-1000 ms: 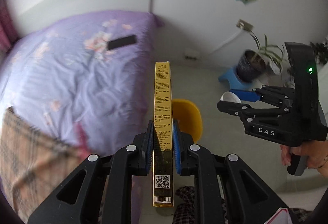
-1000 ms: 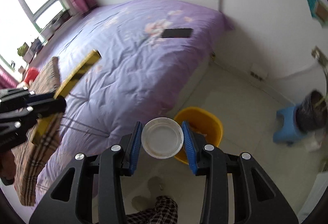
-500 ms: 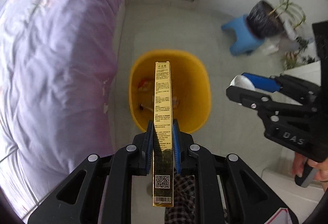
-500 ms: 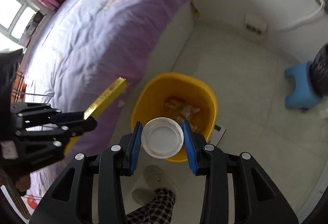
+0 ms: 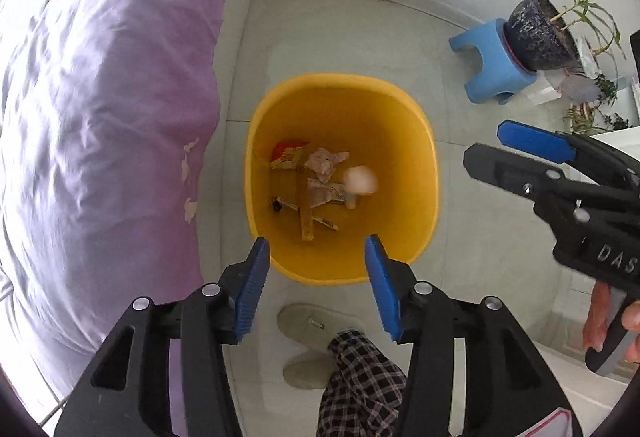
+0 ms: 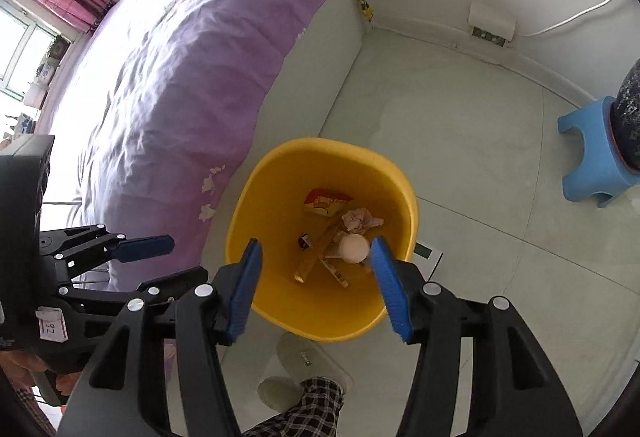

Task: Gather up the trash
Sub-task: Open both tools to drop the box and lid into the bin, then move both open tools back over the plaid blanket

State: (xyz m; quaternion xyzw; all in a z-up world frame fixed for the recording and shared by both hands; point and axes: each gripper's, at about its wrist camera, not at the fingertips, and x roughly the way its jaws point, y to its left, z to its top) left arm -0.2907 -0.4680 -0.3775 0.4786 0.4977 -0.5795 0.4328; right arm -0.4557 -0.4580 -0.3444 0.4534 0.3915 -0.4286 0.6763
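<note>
A yellow trash bin [image 5: 416, 157] stands on the floor beside the bed; it also shows in the right wrist view [image 6: 248, 221]. Inside lie a gold box [image 5: 305, 213], a white cup [image 5: 360, 179], crumpled paper [image 5: 324, 163] and a red wrapper [image 5: 286, 153]. The gold box [image 6: 310, 257] and white cup [image 6: 353, 248] also show in the right wrist view. My left gripper [image 5: 316, 249] is open and empty above the bin's near rim. My right gripper [image 6: 316, 255] is open and empty above the bin; it appears in the left wrist view [image 5: 500, 149] to the bin's right.
A bed with a purple cover [image 5: 100, 97] borders the bin on the left. A blue stool [image 5: 492, 65] carries a dark plant pot [image 5: 536, 33] at the far right. The person's slippers [image 5: 316, 325] and plaid trouser leg [image 5: 360, 385] are below the bin.
Both grippers have opened over the bin. The gold box left my left gripper and the white cup left my right gripper; both are now in the bin.
</note>
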